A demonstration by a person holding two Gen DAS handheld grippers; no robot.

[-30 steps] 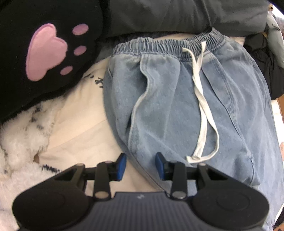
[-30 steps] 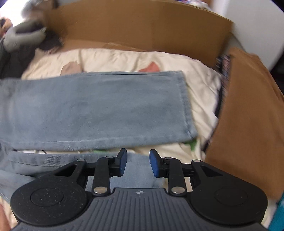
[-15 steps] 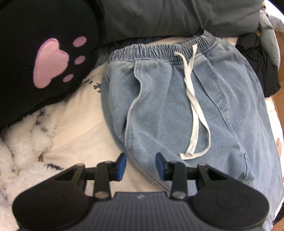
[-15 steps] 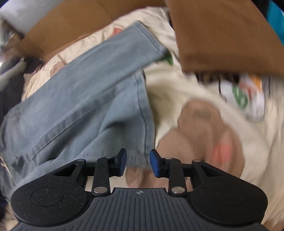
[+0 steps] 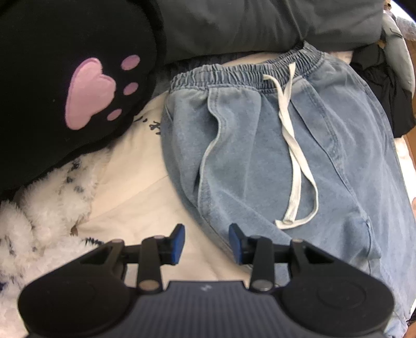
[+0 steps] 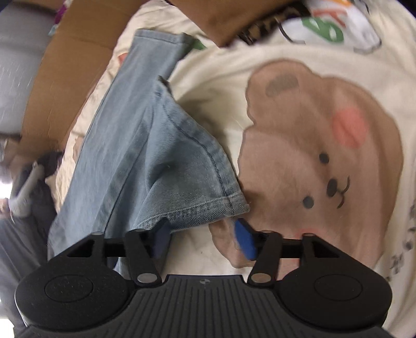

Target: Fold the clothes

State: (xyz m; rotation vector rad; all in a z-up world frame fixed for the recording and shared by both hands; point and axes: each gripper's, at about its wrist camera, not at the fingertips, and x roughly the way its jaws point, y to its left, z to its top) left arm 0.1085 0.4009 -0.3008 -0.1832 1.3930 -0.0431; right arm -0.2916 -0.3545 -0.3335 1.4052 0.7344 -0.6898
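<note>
Light blue denim pants (image 5: 273,156) lie flat on the bed, elastic waistband at the far side, with a white drawstring (image 5: 293,156) down the front. My left gripper (image 5: 206,243) is open and empty, just above the near left edge of the pants. In the right wrist view the pant legs (image 6: 145,145) stretch away to the upper left. The near leg's hem (image 6: 205,208) lies between the open blue fingers of my right gripper (image 6: 202,239), which sit at the hem's edge. Whether the pads touch the cloth is unclear.
A black cushion with a pink paw print (image 5: 85,93), white fluffy fabric (image 5: 39,221) and a dark grey pillow (image 5: 260,23) border the pants. A cream sheet with a bear print (image 6: 325,161), brown cardboard (image 6: 65,78) and dark clothes (image 5: 382,88) lie around.
My right gripper swung down and right to the near leg's hem and opened wider. My left gripper drew back slightly from the pants and stays open.
</note>
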